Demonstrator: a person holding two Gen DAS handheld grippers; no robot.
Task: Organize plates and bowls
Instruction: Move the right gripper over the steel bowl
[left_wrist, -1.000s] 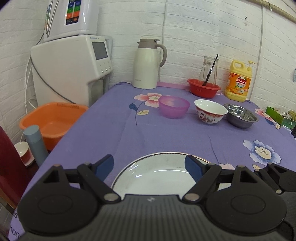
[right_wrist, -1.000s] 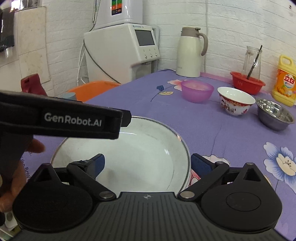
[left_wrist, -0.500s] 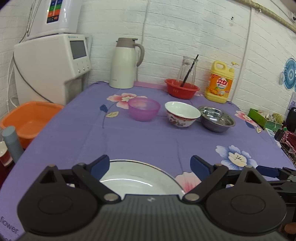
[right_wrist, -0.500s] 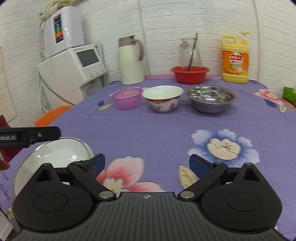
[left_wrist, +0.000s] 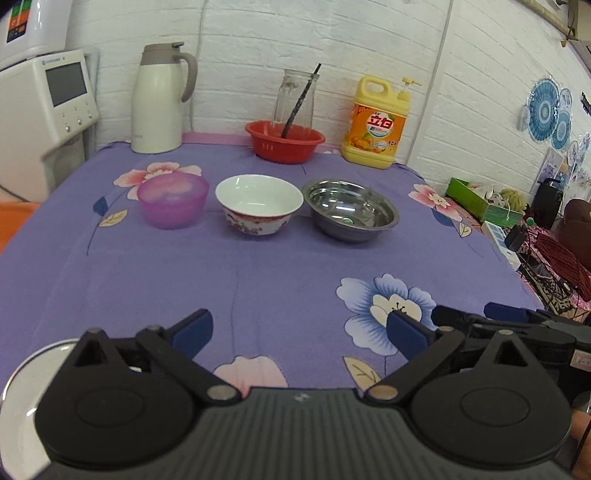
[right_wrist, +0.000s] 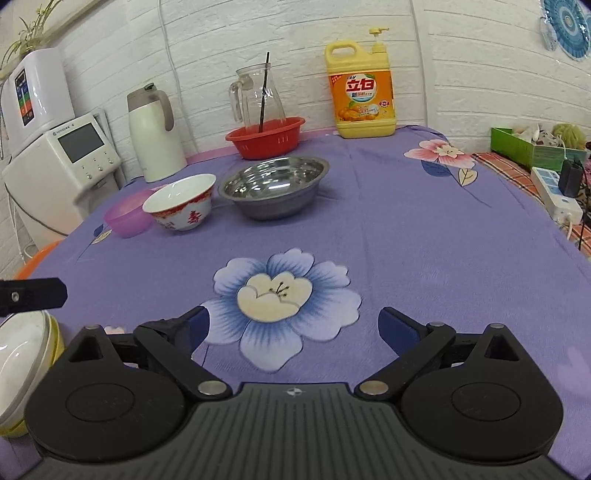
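along the back of the purple flowered tabletop (left_wrist: 258, 280) stand a white thermos jug (left_wrist: 160, 101), a red basket (left_wrist: 284, 140) holding a glass pitcher (left_wrist: 295, 99), and a yellow detergent bottle (left_wrist: 378, 123). nothing blocks the row of bowls in front of them: a translucent purple bowl (left_wrist: 171, 199), a white bowl (left_wrist: 258, 203) with red patterning, a steel bowl (left_wrist: 351, 208). a white plate (left_wrist: 18, 406) lies at the near left edge. the left tongs (left_wrist: 299, 332), which have just been opening, are spread with nothing between them; the right tongs (right_wrist: 293, 328) are spread and empty too.
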